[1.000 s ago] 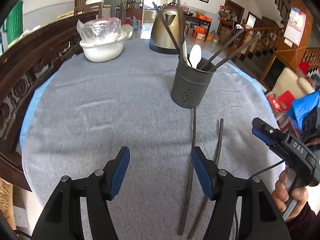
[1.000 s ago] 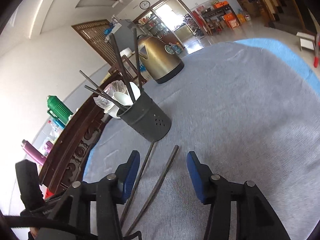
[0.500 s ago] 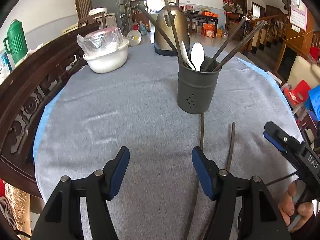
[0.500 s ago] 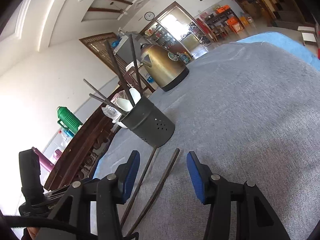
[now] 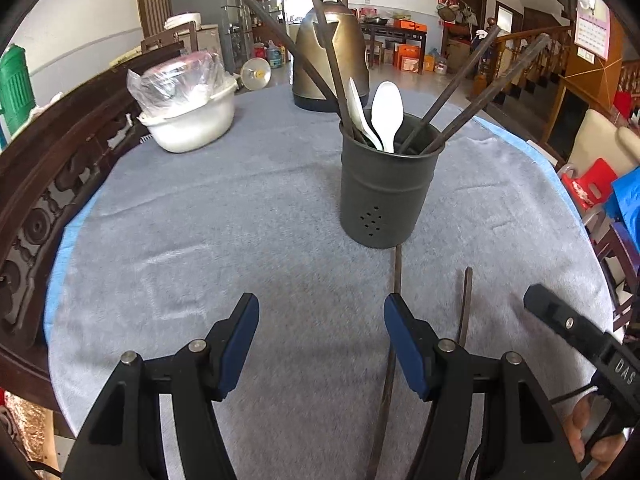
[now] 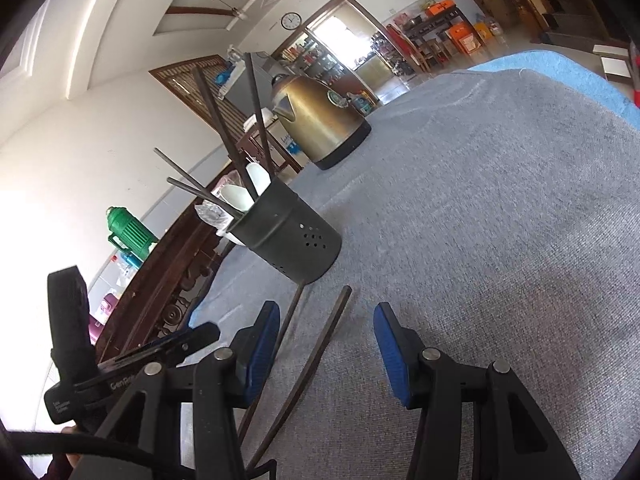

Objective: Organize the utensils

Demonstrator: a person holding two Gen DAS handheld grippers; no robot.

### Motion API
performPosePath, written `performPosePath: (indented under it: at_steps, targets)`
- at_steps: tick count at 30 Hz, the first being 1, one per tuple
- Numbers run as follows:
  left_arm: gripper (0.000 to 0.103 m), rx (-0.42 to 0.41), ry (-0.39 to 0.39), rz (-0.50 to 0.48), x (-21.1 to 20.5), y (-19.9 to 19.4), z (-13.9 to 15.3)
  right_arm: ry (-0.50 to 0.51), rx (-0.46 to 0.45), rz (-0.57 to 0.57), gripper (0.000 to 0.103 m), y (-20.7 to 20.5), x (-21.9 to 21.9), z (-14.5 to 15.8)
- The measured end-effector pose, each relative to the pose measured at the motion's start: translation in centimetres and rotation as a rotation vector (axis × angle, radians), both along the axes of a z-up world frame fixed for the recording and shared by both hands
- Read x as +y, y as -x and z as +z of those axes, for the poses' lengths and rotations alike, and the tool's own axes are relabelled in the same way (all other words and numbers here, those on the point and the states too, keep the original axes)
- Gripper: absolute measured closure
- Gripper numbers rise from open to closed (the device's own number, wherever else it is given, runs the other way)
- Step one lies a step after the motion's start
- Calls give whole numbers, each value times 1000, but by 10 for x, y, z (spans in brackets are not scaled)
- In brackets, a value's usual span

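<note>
Two loose chopsticks lie on the desk in front of the dark utensil holder.

The utensil holder point(image 5: 383, 188) stands upright on the grey-covered desk point(image 5: 192, 232), holding four dark chopsticks and two white spoons point(image 5: 386, 114). At its foot, the nearer chopstick point(image 5: 394, 320) has its tip touching the holder's base; the second chopstick point(image 5: 464, 304) lies just beside it, apart from the holder. The left gripper point(image 5: 318, 340) hovers short of the holder with jaws released and nothing between them, its right finger over the nearer chopstick. The right gripper point(image 6: 326, 354) also has its jaws apart, the second chopstick running between them untouched. Beyond the holder stand a bronze kettle point(image 5: 330, 68) and a white bowl point(image 5: 192, 120) wrapped in plastic.
</note>
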State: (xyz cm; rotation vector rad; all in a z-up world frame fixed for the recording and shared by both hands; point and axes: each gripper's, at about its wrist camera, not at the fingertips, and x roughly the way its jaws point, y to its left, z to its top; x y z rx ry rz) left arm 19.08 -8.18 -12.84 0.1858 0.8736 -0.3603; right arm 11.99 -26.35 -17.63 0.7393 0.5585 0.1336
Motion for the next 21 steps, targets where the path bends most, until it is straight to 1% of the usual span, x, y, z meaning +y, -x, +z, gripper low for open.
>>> performPosePath:
  at_steps: [3,5,6,7,9,12,14,15,17,18,21]
  targets:
    - [37,35,25,-12,-1,-14,-5,30,32,6,51,-8,5,4]
    - [37,50,35,-18,-1,-21,-7,63,75,-4,51,-17,8,8]
    - [37,52,38,-20,0,-23,-7,62,94,2,51,-23,8,9]
    - [37,55,44,-22,2,-25,-8,58,126,15,54,-31,9,9]
    - [37,67,58,-27,5,-28,-9,75,180,23,64,-46,13,10]
    - [37,74,80,-38,11,-31,-9,125,266,42,66,-71,24,9]
    - [37,76,94,-55,16,-32,-8,149,338,48,72,-83,32,4]
    - [37,80,101,-64,17,-33,-7,170,374,39,79,-87,35,2]
    - [37,94,120,-105,20,-35,-6,191,395,21,82,-90,38,4]
    - [37,99,123,-127,19,-35,-5,199,409,18,89,-91,40,5]
    - [39,121,127,-203,12,-38,-4,218,403,15,90,-91,41,6]
